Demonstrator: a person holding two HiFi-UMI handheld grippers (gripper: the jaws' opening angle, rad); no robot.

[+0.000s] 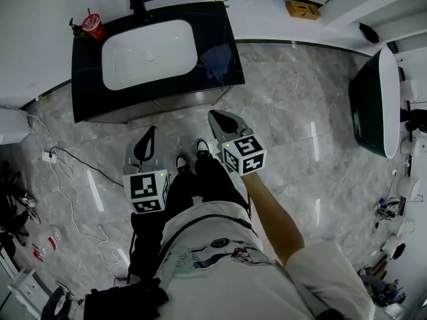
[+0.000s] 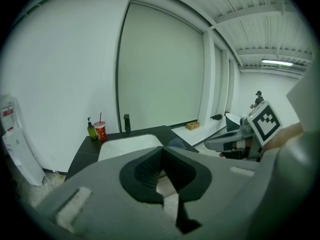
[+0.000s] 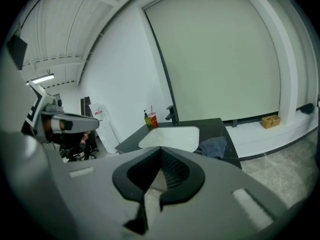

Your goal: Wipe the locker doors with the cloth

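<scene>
A blue-grey cloth (image 1: 217,62) lies crumpled on the right end of a black vanity counter (image 1: 87,92); it also shows in the left gripper view (image 2: 176,143) and the right gripper view (image 3: 214,147). The vanity's grey front (image 1: 167,104) faces me. My left gripper (image 1: 149,133) and right gripper (image 1: 218,119) are held in front of my legs, a short way from the vanity, both pointing at it. Both are shut with nothing in them, the left (image 2: 160,150) as well as the right (image 3: 160,150).
A white sink (image 1: 150,52) fills the counter, with a black faucet (image 1: 137,5), a red cup (image 1: 93,25) and a soap bottle (image 2: 91,130) behind it. A dark bathtub (image 1: 373,105) stands at the right, a cardboard box (image 1: 303,9) on a ledge, cables (image 1: 60,172) on the floor at left.
</scene>
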